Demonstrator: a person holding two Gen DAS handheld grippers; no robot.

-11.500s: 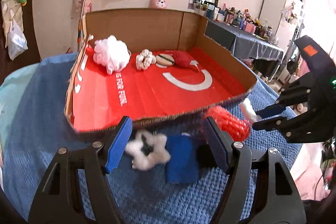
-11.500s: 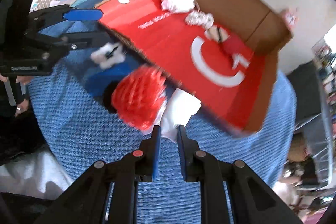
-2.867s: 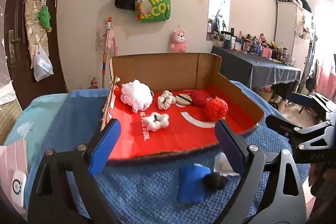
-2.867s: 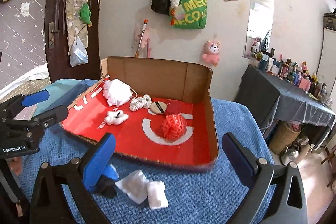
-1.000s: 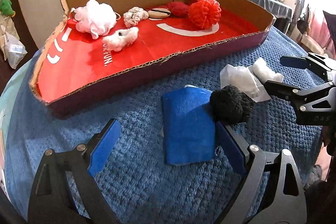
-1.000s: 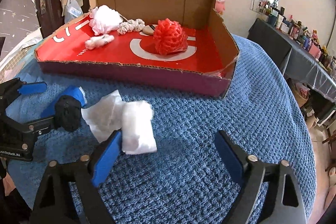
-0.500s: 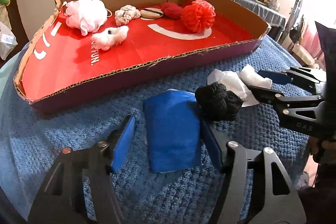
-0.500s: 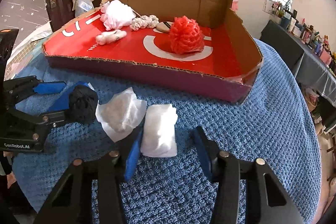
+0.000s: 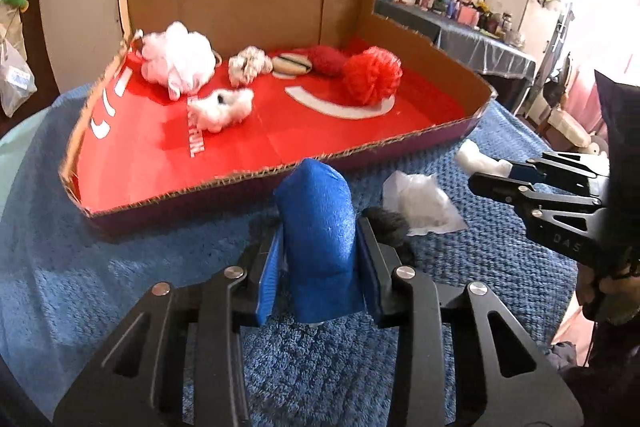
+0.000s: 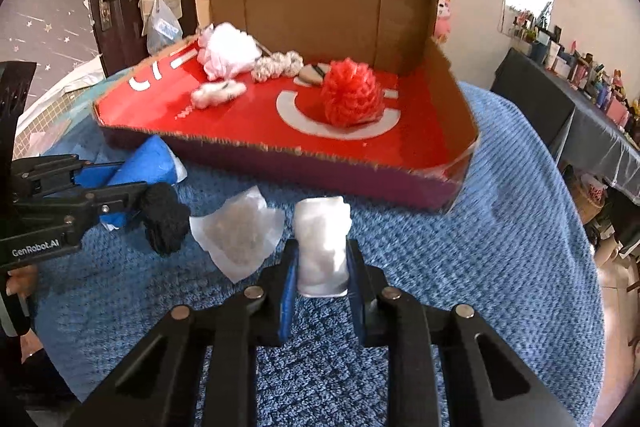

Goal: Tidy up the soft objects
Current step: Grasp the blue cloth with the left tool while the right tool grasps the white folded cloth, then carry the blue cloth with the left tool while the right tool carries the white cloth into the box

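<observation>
**poster1:** Two grabs going at once. On the left, the left gripper (image 9: pixel 320 259) has just been closing and its pads now squeeze the blue sponge (image 9: pixel 320 227), which bulges up between them just short of the cardboard tray (image 9: pixel 248 179)'s frayed front edge. A fuzzy black puff (image 10: pixel 164 219) sits right against its outer finger, half hidden.

**poster2:** And on the right?

**poster1:** The right gripper (image 10: pixel 322 271) has just been closing too, and it's clamped on the white cotton roll (image 10: pixel 322 239), soft and squashed. A crinkly white packet (image 10: pixel 240 231) lies beside it on the knobbly blue blanket (image 10: pixel 500 247), with plenty of bare blanket further right. The red mesh pouf (image 10: pixel 352 99) is inside the tray.
</observation>
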